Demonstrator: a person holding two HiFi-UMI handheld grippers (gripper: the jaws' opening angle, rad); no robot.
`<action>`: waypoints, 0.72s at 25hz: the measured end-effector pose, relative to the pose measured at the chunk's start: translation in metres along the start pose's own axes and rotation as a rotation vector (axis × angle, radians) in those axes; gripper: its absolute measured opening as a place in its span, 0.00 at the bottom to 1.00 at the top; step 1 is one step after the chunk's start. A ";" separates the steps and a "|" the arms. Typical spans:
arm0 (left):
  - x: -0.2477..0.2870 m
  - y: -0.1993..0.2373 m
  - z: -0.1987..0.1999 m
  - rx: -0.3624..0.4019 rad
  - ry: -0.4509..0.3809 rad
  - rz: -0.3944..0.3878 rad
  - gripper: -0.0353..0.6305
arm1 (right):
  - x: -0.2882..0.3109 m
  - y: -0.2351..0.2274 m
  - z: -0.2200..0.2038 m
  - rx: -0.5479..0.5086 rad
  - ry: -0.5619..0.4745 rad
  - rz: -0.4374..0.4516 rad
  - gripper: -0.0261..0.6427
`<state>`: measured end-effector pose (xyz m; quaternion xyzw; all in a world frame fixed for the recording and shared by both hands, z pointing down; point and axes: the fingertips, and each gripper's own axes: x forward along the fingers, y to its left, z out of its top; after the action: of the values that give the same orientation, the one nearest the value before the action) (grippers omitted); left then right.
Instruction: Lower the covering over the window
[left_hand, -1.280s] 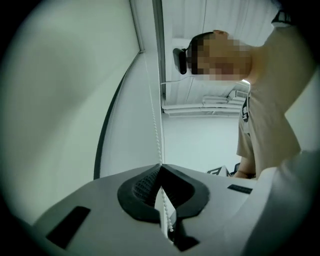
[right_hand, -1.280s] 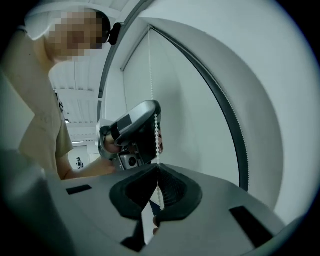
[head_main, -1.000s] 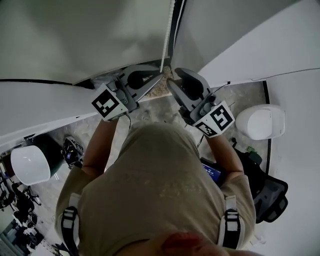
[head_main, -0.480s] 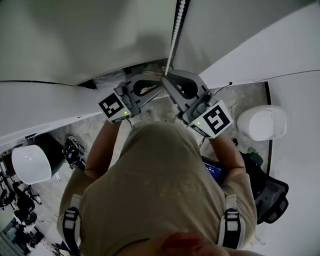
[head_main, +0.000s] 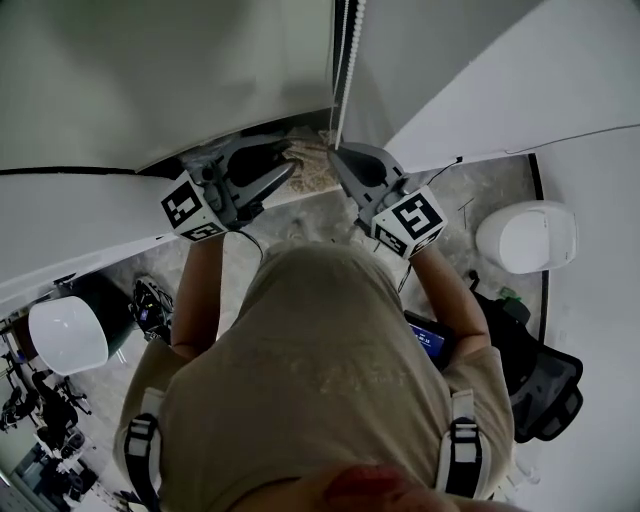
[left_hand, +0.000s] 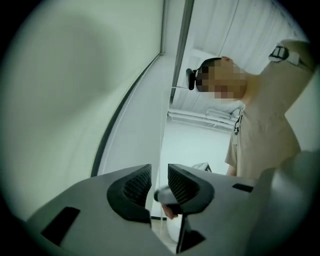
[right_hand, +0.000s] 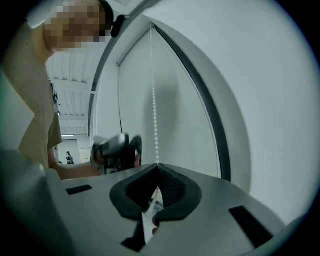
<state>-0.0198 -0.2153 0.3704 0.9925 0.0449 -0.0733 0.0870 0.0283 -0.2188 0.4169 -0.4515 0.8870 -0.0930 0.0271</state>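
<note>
Right gripper view: the right claw (right_hand: 158, 167) is clamped on the bead chain (right_hand: 154, 115), which hangs just in front of the pale blind (right_hand: 135, 100). The left claw (left_hand: 160, 182) has just been opening; its jaws stand slightly apart, with the chain passing loosely between them.

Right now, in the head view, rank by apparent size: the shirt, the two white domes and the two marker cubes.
1. Shirt.
2. Left dome and right dome: alike, not ranked.
3. Right cube and left cube: nearly alike; the right looks slightly bigger, perhaps only nearer.
</note>
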 end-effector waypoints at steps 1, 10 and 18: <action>0.005 0.003 0.013 0.038 -0.006 0.009 0.20 | 0.000 0.001 -0.013 0.019 0.030 0.013 0.05; 0.087 -0.017 0.017 0.147 0.085 0.102 0.08 | -0.038 0.005 -0.022 0.034 0.027 0.082 0.05; 0.070 -0.040 -0.052 0.062 0.161 0.168 0.08 | -0.080 0.022 0.061 0.013 -0.242 0.147 0.21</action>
<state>0.0523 -0.1610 0.4037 0.9976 -0.0341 0.0129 0.0584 0.0658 -0.1504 0.3502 -0.3932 0.9073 -0.0416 0.1435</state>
